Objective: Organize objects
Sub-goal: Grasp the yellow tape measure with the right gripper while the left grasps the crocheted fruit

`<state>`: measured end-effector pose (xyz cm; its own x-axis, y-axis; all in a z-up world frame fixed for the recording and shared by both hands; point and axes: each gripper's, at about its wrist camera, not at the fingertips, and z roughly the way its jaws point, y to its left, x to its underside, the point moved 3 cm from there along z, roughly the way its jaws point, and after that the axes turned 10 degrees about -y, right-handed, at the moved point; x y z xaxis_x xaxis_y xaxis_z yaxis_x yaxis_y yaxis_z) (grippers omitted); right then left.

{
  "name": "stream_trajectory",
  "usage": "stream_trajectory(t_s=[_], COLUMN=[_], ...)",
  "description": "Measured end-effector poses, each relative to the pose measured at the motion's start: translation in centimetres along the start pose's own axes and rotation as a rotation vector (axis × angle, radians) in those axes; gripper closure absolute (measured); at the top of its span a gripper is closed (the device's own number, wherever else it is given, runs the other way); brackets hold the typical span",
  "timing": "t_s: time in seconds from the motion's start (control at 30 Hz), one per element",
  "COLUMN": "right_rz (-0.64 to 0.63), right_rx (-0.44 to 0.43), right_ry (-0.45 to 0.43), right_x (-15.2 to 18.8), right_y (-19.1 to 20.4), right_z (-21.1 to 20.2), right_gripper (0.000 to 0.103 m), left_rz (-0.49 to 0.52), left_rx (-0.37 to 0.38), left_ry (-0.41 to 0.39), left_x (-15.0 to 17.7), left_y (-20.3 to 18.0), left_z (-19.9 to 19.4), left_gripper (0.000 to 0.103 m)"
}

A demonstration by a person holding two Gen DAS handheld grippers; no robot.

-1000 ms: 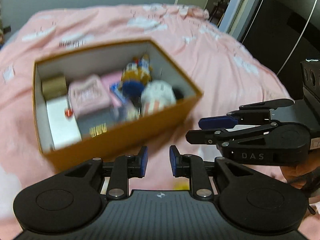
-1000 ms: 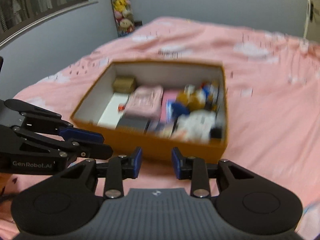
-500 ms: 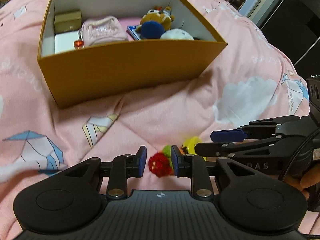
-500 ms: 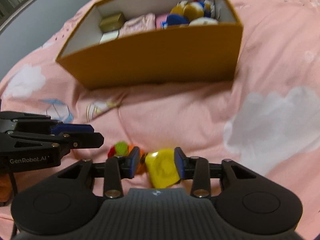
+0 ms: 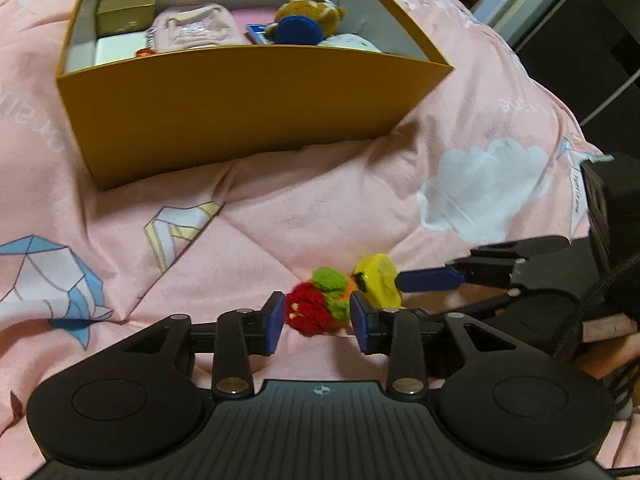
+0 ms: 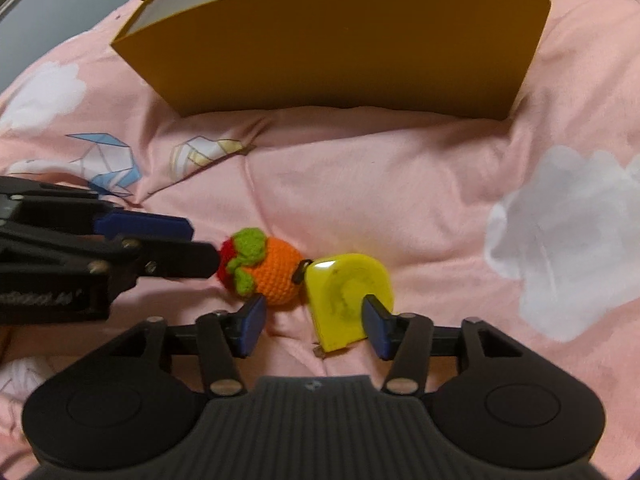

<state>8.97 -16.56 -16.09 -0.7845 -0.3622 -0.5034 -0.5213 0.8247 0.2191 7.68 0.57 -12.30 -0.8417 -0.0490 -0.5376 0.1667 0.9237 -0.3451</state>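
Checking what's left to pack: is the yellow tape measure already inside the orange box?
No, the yellow tape measure lies on the pink bedspread, in front of the orange box.

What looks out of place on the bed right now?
Two items lie loose on the pink quilt outside the orange cardboard box: a crocheted orange-and-red fruit toy touching a yellow tape measure.

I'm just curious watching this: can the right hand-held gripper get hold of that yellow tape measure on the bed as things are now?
Probably yes. The right hand-held gripper has just been opening, and the yellow tape measure sits partly between its jaws, ungripped; the crocheted fruit crowds one side.
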Motion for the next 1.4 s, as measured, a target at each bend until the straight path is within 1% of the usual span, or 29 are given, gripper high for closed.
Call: stream_trajectory(t_s=[0.13,0.27,0.33,0.4,0.53,0.7,0.83,0.93,0.97,1.07,1.23,1.3,1.4], right_rz=[0.013,0.007,0.021,0.026,0.032,0.040,0.069,0.058,0.052,0.039,0.043,0.037,0.027], right_rx=[0.021,0.068,0.056,0.045,0.031,0.020,0.001,-0.002,0.001,0.011,0.007,0.010,0.016], right_ry=[-0.007,-0.005,0.001,0.008,0.014,0.014,0.008,0.008,0.008,0.004,-0.014,-0.027,-0.064], right_x=[-0.1,0.0,0.0,0.1,0.3,0.3,0.4,0.4,0.4,0.4,0.3,0.1,-0.4], right_y=[-0.6,-1.7,-2.1,-2.4,-2.6,-3.1,-3.6,-3.5,-3.5,-3.4,-3.3,-3.4,-3.3], right_z=[-0.1,0.1,0.3,0.5,0.9,1.3,1.5,1.6,1.7,1.8,1.2,0.7,-0.5], right_gripper=[0.047,0.047,0.047,0.047,0.048,0.050,0.049,0.048,0.048,0.051,0.051,0.051,0.051], left_rz=[0.049,0.092,0.095,0.083,0.049,-0.045,-0.075,-0.071,-0.071,-0.057,-0.044,-0.043,-0.064], left_rx=[0.008,0.002,-0.009,-0.019,-0.002,0.043,0.059,0.069,0.080,0.073,0.060,0.054,0.073], left_ry=[0.031,0.058,0.070,0.083,0.084,0.090,0.089,0.088,0.089,0.075,0.033,0.000,-0.051], left_x=[-0.2,-0.2,-0.3,-0.5,-0.8,-1.0,-1.0,-1.0,-0.9,-0.9,-1.1,-1.3,-1.9], left_y=[-0.6,-0.8,-0.6,-0.1,0.8,2.2,2.5,2.4,2.3,2.0,1.5,1.5,1.6], left_z=[1.0,2.4,3.0,3.6,4.4,5.7,6.0,6.2,6.1,5.8,4.4,3.5,1.9], left_gripper=[0.060,0.057,0.056,0.056,0.051,0.038,0.038,0.045,0.049,0.051,0.053,0.054,0.054])
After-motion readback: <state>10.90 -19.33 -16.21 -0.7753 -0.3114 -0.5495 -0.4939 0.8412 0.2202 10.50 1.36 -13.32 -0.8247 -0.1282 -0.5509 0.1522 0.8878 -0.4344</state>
